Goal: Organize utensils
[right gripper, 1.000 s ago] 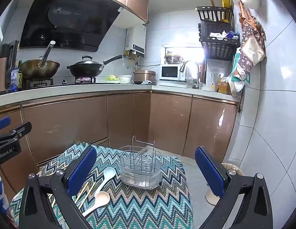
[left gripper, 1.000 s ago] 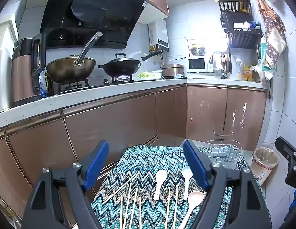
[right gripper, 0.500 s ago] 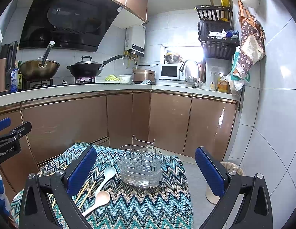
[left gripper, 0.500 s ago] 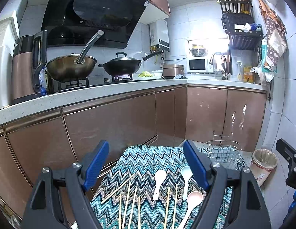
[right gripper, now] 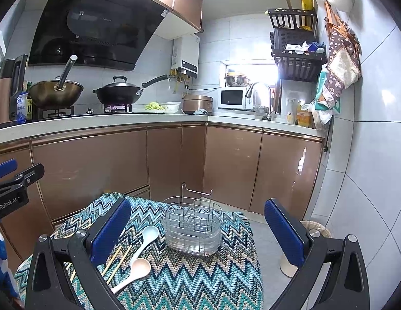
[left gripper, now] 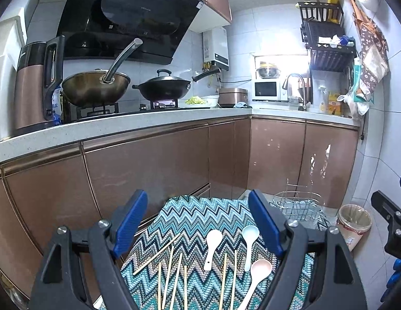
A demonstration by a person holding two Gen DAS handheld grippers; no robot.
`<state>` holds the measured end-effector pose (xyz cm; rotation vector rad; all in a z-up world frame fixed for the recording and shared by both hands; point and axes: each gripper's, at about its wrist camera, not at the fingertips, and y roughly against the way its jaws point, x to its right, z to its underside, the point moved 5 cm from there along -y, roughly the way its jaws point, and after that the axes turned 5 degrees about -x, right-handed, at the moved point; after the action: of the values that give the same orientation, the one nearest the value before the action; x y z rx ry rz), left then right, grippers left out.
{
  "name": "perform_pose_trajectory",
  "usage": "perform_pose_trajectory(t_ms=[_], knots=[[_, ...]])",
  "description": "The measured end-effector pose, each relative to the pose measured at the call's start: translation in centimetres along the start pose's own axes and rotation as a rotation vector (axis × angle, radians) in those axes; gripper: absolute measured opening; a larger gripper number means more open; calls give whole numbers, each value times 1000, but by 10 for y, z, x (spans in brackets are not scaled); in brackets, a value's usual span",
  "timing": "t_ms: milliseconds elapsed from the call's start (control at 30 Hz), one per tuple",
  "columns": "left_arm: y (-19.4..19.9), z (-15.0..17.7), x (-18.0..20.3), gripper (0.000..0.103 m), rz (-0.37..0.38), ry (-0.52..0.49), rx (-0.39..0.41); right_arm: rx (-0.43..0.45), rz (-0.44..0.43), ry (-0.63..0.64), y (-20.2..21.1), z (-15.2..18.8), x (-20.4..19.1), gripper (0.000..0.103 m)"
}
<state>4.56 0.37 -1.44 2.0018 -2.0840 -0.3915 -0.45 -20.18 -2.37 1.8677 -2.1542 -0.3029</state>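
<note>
A small table under a zigzag cloth point(left gripper: 200, 214) holds several wooden chopsticks point(left gripper: 172, 268), a white spoon point(left gripper: 212, 245), a pale blue spoon point(left gripper: 249, 242) and a pink spoon point(left gripper: 257, 276). A wire utensil holder point(right gripper: 192, 227) stands upright on the cloth's far right; it also shows in the left wrist view point(left gripper: 298, 206). My left gripper point(left gripper: 200, 222) is open and empty above the chopsticks and spoons. My right gripper point(right gripper: 197, 235) is open and empty, with the holder between its fingers in view. The pale blue spoon point(right gripper: 146, 240) and pink spoon point(right gripper: 134, 271) lie left of the holder.
Brown kitchen cabinets point(left gripper: 161, 160) stand close behind the table, with woks point(left gripper: 97, 85) on the stove above. A lined waste bin point(left gripper: 353, 224) sits on the floor to the right. A tiled wall point(right gripper: 368, 155) closes the right side.
Both grippers have stayed open and almost still; the left view has drifted very slightly. Nothing on the cloth has moved.
</note>
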Motion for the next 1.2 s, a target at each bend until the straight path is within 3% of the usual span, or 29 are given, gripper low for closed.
perform_pose_trajectory(t_ms=[467, 900, 1067, 1200], knots=[[2, -5, -10, 79, 15, 31, -5, 14, -14, -5, 2, -2, -3, 103], [8, -7, -37, 80, -100, 93, 67, 10, -28, -12, -4, -1, -8, 103], [-3, -2, -46, 80, -129, 92, 39, -6, -40, -8, -9, 3, -11, 103], [-23, 11, -60, 80, -152, 83, -31, -80, -85, 28, -21, 18, -17, 103]])
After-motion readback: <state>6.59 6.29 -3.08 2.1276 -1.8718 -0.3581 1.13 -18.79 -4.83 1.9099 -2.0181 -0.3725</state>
